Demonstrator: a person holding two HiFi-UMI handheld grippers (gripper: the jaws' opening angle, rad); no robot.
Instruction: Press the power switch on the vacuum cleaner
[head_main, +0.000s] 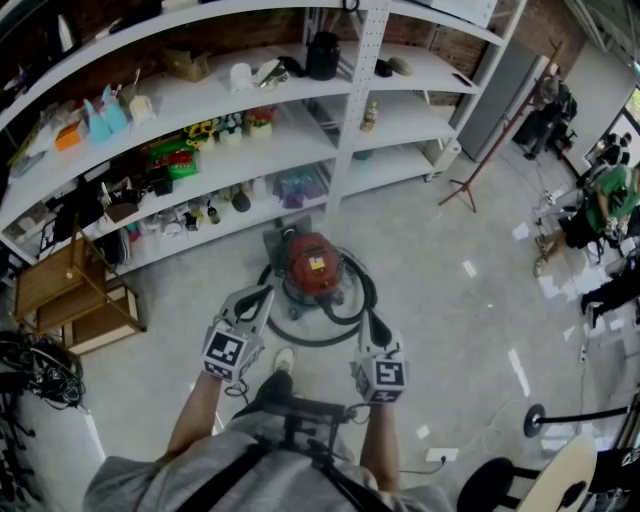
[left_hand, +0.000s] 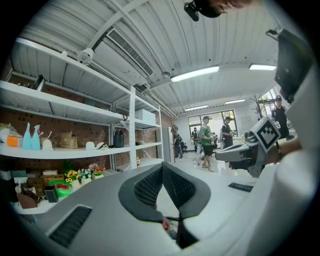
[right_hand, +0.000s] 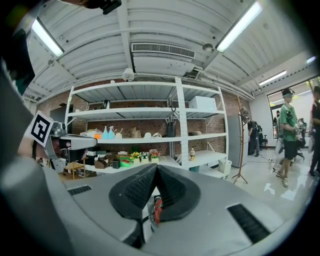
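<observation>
Sitting beyond the left gripper and right gripper (both pressed together, empty): a red-topped, black-hosed vacuum cleaner

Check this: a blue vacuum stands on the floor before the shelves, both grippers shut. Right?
Wrong colour: the head view shows the vacuum is red. It stands on the floor before the shelves, left gripper and right gripper shut.

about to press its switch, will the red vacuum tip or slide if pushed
Tipping looks unlikely: the vacuum cleaner sits squat and low on the floor. A sideways shove might slide it, since the floor looks glossy. The hose coiled round it looks floppy and would probably drag along.
</observation>
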